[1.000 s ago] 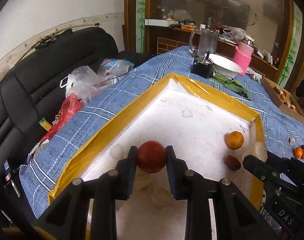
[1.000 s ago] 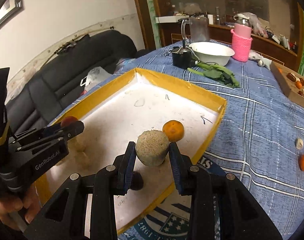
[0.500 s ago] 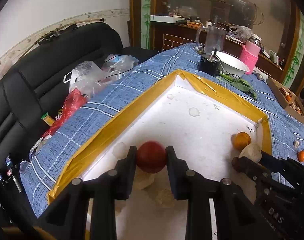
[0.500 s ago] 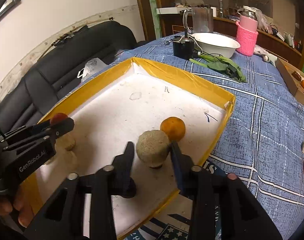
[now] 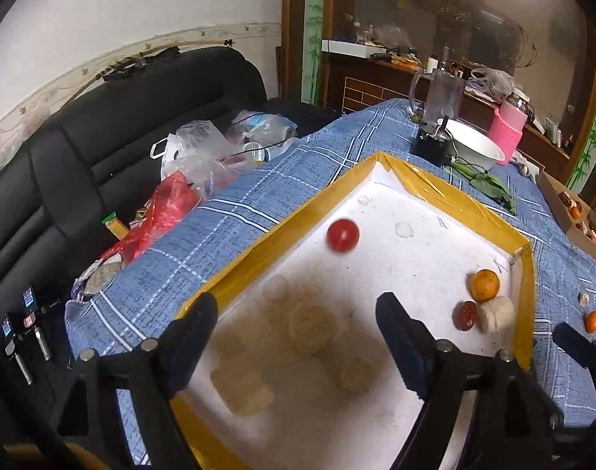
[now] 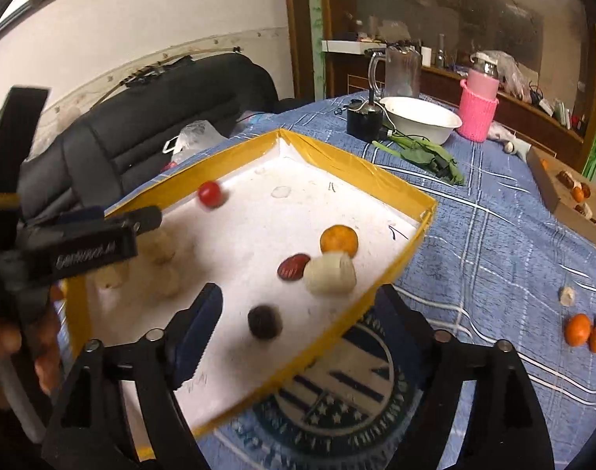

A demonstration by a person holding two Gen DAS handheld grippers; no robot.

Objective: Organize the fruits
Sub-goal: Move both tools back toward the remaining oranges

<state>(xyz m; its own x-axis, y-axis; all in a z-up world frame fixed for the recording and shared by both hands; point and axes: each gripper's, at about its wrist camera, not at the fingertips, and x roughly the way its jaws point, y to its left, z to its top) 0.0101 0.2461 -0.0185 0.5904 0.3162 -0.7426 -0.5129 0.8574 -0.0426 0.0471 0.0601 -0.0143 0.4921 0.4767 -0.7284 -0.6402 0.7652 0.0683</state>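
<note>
Jaws of the left gripper (image 5: pixel 298 331) stand wide apart, having just been opening, with nothing between them; below them lies the stained white floor of the tray (image 5: pixel 259 250). Past the gripper, toward the far left wall of the tray, sits the red fruit (image 5: pixel 342 235), blurred and free of the pads. The right gripper (image 6: pixel 300 317) has likewise just been opening and its jaws are spread, one over the tray floor and one over the tray's near right rim, gripping nothing. Just beyond them lies a dark round fruit (image 6: pixel 264 321), and farther on a pale cream fruit (image 6: pixel 330 274) on its side, touching a flat dark-red fruit (image 6: pixel 293 266) on its left and an orange (image 6: pixel 338 239) behind it, all three near the right wall. The tray has yellow taped edges and rests on a blue checked tablecloth (image 6: pixel 493 243). On the cloth to the right, well apart from the tray, lie two small oranges (image 6: pixel 586 331). At the far end stand a white bowl (image 6: pixel 419 117), a pink knitted cup holder (image 6: pixel 477 115) and some green leaves (image 6: pixel 423 154). A black sofa (image 5: pixel 121 117) with plastic bags (image 5: pixel 204 149) is on the left.
</note>
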